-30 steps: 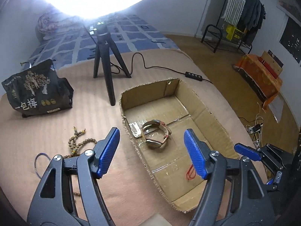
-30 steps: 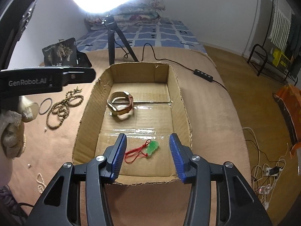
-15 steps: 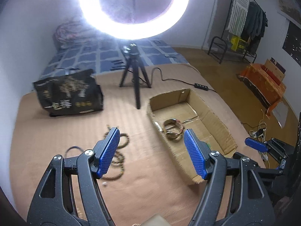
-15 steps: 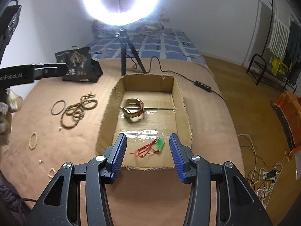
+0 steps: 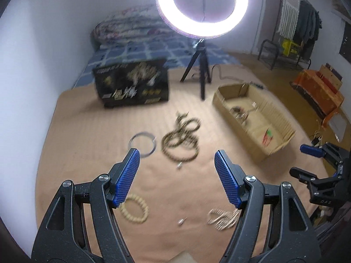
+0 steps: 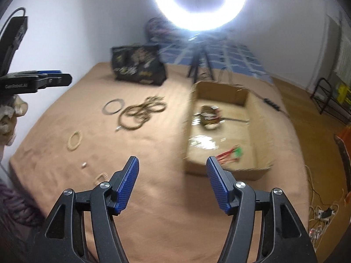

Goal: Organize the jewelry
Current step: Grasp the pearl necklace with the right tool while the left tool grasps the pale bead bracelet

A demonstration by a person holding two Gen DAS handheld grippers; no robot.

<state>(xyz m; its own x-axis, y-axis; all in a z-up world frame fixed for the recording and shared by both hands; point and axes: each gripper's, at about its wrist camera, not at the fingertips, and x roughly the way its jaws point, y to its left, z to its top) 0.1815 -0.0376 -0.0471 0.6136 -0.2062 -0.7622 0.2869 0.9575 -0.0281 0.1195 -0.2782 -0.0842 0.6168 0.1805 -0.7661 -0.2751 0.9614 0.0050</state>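
Note:
An open cardboard box [image 5: 283,129] [image 6: 261,118] sits on the tan bedspread and holds a watch [image 6: 210,115] and a green pendant on a red cord [image 6: 230,153]. Left of the box lie a dark bead necklace [image 5: 181,137] [image 6: 140,111], a thin dark ring [image 5: 142,142] [image 6: 113,106], a pale bead bracelet [image 5: 133,210] [image 6: 75,140] and a pale chain [image 5: 223,218]. My left gripper [image 5: 177,160] is open and empty above the loose pieces. My right gripper [image 6: 172,166] is open and empty, in front of the box's near left corner.
A ring light on a black tripod [image 5: 200,74] stands behind the box. A black printed bag [image 5: 131,85] stands at the back left. A power cable [image 6: 272,104] runs off right of the box. Small loose bits [image 5: 181,221] lie on the bedspread.
Both grippers have pulled back and swung left, away from the box. The loose jewelry on the bedspread now lies ahead of the left gripper. Both stay open.

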